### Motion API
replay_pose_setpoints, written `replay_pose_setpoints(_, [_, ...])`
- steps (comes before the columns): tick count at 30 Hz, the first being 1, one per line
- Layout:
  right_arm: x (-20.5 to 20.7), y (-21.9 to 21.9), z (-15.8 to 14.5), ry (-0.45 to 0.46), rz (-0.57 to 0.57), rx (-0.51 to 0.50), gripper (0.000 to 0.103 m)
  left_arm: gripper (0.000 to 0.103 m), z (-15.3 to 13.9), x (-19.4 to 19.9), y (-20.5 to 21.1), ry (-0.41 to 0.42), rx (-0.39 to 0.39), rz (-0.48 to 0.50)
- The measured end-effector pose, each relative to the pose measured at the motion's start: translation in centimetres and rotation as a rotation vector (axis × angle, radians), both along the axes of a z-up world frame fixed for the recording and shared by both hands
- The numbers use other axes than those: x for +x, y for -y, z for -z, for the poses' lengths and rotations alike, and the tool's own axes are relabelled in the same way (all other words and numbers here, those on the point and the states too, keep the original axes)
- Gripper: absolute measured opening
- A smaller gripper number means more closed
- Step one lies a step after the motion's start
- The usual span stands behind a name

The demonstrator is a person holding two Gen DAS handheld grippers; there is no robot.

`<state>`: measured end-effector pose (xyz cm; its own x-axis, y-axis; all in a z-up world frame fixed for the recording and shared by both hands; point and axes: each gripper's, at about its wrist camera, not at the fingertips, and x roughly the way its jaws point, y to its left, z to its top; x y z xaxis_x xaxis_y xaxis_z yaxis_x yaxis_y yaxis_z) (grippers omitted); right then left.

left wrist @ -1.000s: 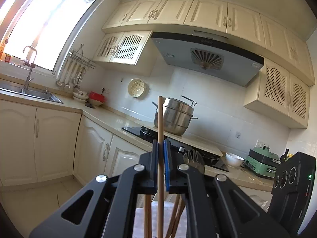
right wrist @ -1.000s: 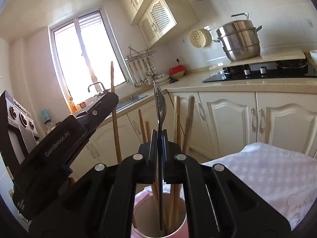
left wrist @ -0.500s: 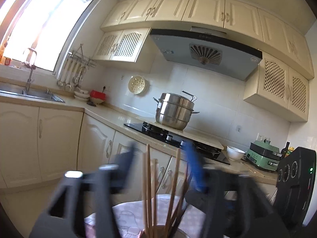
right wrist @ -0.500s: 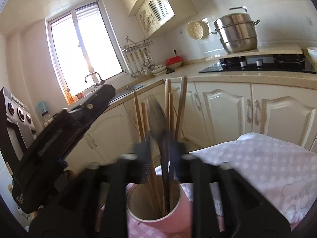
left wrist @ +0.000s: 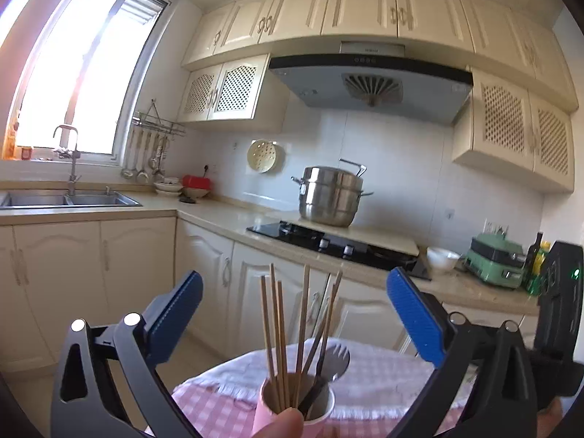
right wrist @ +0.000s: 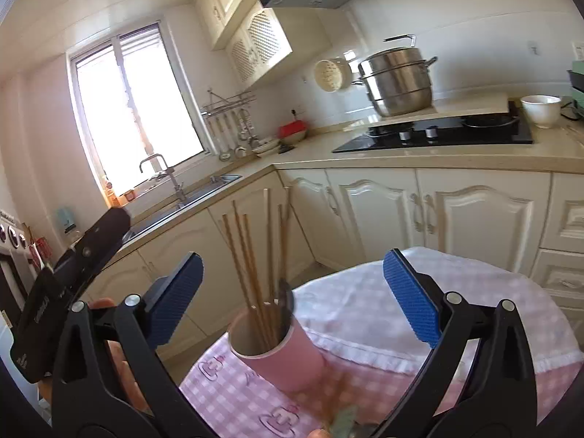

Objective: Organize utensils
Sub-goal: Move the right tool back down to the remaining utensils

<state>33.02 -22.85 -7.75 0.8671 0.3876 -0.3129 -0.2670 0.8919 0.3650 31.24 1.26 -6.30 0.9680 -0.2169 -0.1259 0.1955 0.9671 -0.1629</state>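
A pink cup (left wrist: 292,407) stands on a pink checked tablecloth (left wrist: 372,379). It holds several wooden chopsticks (left wrist: 277,332) and a metal spork (left wrist: 334,359). My left gripper (left wrist: 295,299) is open, its blue pads wide apart above and around the chopstick tips. In the right wrist view the cup (right wrist: 277,350) sits low in the middle with the chopsticks (right wrist: 255,270) standing in it. My right gripper (right wrist: 292,284) is open and empty, jaws either side of the cup. The left gripper's body (right wrist: 69,284) shows at the left.
The cloth-covered table (right wrist: 438,314) ends near cream cabinets (right wrist: 456,211). A counter carries a black hob (right wrist: 438,131), a steel pot (right wrist: 398,80), a white bowl (right wrist: 540,109) and a sink (left wrist: 69,199). A green appliance (left wrist: 496,259) stands at the right.
Both grippers opened: the left let go of a chopstick and the right let go of the spork, and both now stand in the cup. Both grippers drew back from it.
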Motion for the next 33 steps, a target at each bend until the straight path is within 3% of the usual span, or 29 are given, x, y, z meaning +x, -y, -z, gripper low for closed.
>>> replay_pose_setpoints(11, [-3.0, 2.7, 0.5, -0.096, 0.015, -0.035, 0.097, 0.099, 0.4, -3.5, 1.2, -0.090, 0.037, -0.003])
replay_pose_setpoints(19, [-4.9, 3.8, 2.2, -0.233, 0.008, -0.056, 0.097, 0.099, 1.8, -4.6, 1.6, -0.197, 0.074, 0.000])
replay_pose_setpoints(27, [-6.6, 4.4, 6.0, -0.374, 0.003, -0.111, 0.097, 0.099, 6.2, -4.3, 2.3, -0.395, 0.113, 0.033])
replay_pose_setpoints(33, [-6.8, 2.8, 9.2, -0.473, -0.091, -0.189, 0.097, 0.099, 10.8, -3.9, 3.3, -0.542, 0.159, 0.059])
